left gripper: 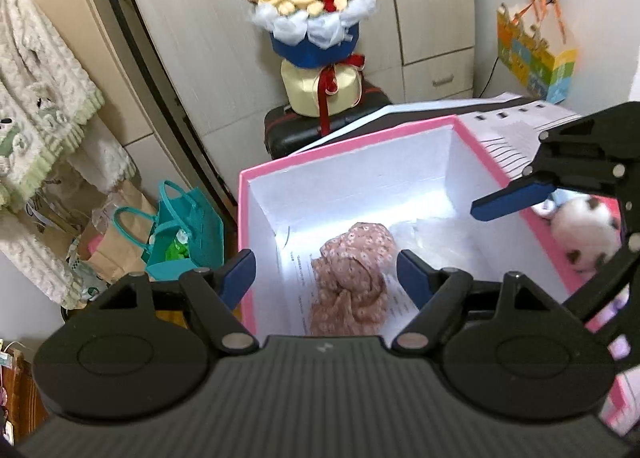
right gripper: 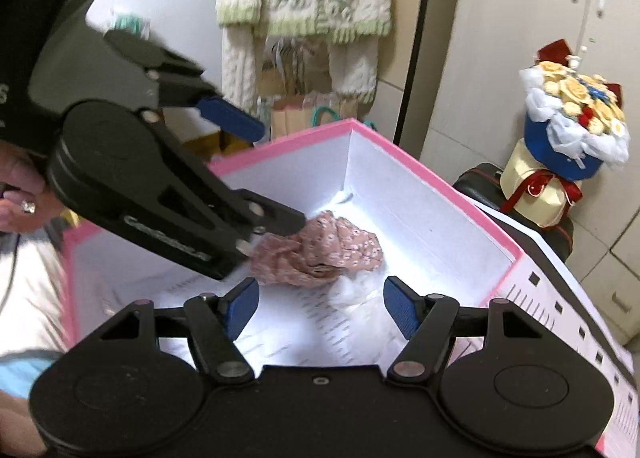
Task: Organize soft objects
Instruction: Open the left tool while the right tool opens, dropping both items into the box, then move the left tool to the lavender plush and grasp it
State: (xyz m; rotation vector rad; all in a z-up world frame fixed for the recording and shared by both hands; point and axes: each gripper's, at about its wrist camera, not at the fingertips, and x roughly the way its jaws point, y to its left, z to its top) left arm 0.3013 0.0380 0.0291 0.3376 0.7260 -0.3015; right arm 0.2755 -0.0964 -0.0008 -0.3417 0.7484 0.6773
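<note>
A crumpled pink floral cloth point(left gripper: 352, 282) point(right gripper: 332, 250) lies on the floor of a pink-rimmed white box point(left gripper: 340, 150) point(right gripper: 440, 186), beside a white gauzy bundle point(left gripper: 432, 238) point(right gripper: 360, 290). My left gripper point(left gripper: 326, 276) hangs open just above the cloth, nothing between its fingers. My right gripper point(right gripper: 322, 310) is open too, over the white bundle and not touching it. One of its blue pads point(left gripper: 512, 198) reaches over the box's right wall. A white plush toy with dark patches point(left gripper: 584, 234) lies outside that wall.
A flower bouquet point(left gripper: 316, 18) stands on a black suitcase point(left gripper: 296, 130) behind the box. Teal bags point(left gripper: 188, 234) and paper bags sit on the floor at left, below a hanging knit sweater point(left gripper: 40, 98). Printed sheets point(right gripper: 560, 298) lie under the box. A hand point(right gripper: 20, 190) holds the left gripper.
</note>
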